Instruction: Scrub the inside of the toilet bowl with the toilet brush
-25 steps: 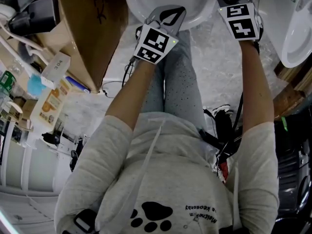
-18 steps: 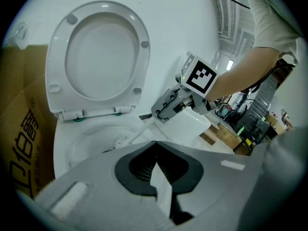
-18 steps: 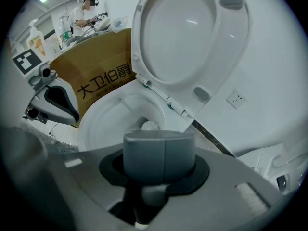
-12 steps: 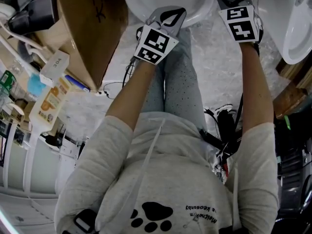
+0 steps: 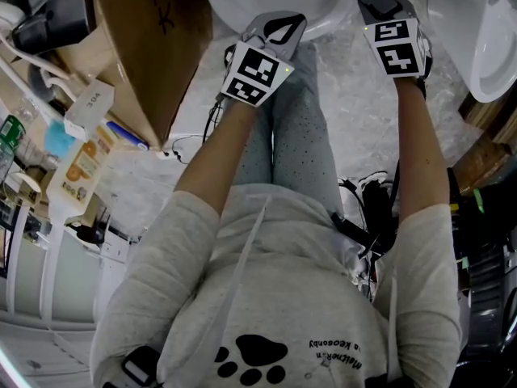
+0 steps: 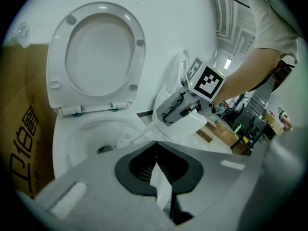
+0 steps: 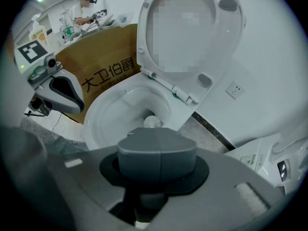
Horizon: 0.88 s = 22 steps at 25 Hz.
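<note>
Since the earlier frame the right gripper point(image 5: 381, 5) has turned its marker cube a little and drawn slightly back from the toilet bowl point(image 6: 62, 146). The left gripper point(image 5: 281, 29) sits as it did, at the bowl's front rim.

The right gripper's jaws are closed on the white handle of the toilet brush point(image 6: 123, 140). The brush's bristle head is down inside the bowl, close to the drain hole at the bottom. The handle slants up out of the bowl toward that gripper, on the bowl's right side.

The left gripper's jaws are pressed together at their tips. It hovers in front of the bowl, apart from the brush.

The seat and lid point(image 6: 98, 52) stand raised behind the bowl. A brown cardboard box point(image 6: 19, 129) stands just beside the bowl's left side. In the head view the person's legs point(image 5: 283, 152) show below the bowl's front edge.
</note>
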Each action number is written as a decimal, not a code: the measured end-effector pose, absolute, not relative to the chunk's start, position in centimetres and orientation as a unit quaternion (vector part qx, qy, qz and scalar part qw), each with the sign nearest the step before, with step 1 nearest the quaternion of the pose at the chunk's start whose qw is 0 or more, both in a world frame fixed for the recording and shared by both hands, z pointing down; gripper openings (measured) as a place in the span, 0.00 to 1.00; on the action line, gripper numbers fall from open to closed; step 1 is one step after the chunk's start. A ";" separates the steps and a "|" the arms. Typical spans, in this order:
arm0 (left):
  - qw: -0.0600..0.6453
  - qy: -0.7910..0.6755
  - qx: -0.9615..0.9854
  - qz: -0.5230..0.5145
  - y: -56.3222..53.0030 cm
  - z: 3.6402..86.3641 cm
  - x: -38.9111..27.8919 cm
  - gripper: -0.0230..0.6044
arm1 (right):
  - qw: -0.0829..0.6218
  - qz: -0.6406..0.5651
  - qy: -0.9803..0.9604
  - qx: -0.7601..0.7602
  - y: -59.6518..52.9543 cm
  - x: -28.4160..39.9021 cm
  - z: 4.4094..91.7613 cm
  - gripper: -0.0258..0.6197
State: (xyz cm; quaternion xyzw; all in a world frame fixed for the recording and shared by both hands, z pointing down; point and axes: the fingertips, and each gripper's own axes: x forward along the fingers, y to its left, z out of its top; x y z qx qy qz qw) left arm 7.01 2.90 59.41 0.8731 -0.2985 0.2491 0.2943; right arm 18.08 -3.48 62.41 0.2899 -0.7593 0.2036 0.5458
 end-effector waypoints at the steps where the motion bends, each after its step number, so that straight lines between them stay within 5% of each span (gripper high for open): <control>1: 0.294 -0.299 0.873 0.249 3.0 59.4 7.0 0.03 | 0.546 0.206 -0.759 0.289 -3.2 18.0 62.5 0.28; 22: 0.296 -0.306 0.870 0.248 4.1 59.5 5.5 0.03 | 0.549 0.243 -0.752 0.271 2.5 15.3 64.8 0.28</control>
